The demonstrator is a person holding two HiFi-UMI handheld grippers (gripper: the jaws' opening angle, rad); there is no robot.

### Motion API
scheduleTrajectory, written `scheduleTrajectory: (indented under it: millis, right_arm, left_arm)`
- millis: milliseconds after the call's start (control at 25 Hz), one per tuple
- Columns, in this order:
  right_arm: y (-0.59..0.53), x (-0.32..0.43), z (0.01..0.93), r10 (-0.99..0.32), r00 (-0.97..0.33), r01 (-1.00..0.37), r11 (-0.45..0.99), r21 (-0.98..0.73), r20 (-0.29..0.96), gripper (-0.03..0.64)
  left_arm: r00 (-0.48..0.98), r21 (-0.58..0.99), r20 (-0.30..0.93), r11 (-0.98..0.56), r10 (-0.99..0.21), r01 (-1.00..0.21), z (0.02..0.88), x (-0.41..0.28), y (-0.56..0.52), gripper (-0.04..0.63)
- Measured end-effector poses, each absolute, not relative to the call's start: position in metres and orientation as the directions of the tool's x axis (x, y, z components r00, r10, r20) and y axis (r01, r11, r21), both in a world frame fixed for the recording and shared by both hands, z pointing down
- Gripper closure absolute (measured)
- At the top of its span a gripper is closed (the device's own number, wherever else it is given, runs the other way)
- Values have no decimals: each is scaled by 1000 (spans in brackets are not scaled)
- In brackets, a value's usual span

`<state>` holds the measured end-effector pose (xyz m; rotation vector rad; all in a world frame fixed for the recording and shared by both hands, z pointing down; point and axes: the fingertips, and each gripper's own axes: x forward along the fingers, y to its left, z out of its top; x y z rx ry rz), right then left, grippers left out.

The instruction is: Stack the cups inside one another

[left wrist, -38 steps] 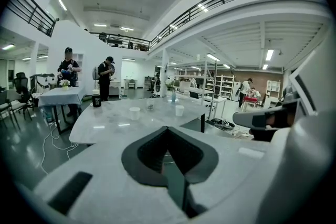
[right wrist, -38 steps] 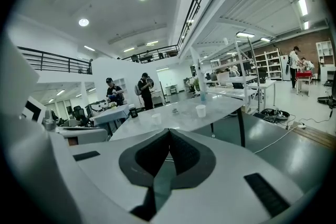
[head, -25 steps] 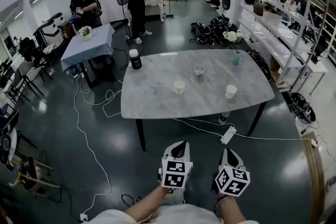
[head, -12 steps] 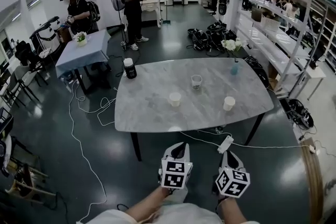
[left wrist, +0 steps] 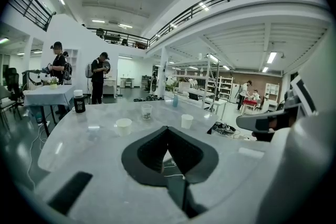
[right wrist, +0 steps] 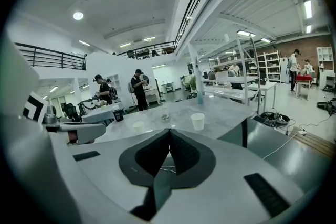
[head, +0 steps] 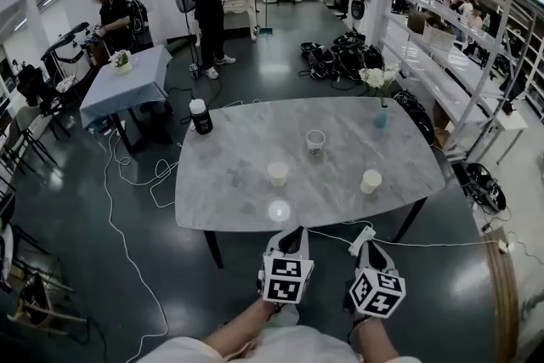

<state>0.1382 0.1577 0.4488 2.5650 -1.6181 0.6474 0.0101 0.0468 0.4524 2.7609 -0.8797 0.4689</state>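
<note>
Cups are sitting unstacked, well apart on the marble table (head: pixel 229 183), namely the middle cup (head: pixel 277 173), far cup (head: pixel 315 141) and right cup (head: pixel 371 181), while the left gripper (head: pixel 294 232) and right gripper (head: pixel 365 245) are hovering before it, both closed and empty.

Grey marbled table (head: pixel 229 183) carries three cups, well apart: white cup (head: pixel 277 173) centre, patterned cup (head: pixel 315 141) behind, second white cup (head: pixel 371 181) right. Dark bottle (head: pixel 201 116) far left, blue vase (head: pixel 381 116) far right.

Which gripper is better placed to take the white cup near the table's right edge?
Right. The right gripper points almost straight at that white cup; the left gripper faces the middle cup instead. Both are shut.
</note>
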Motion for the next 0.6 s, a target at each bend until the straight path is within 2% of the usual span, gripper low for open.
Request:
scheduleTrajectory:
  millis: [600]
  right_arm:
    - [54, 189, 438, -865, 352, -884, -432, -176, 356, 609]
  left_arm:
    - [772, 106, 337, -793, -539, -600, 444, 63, -51, 600]
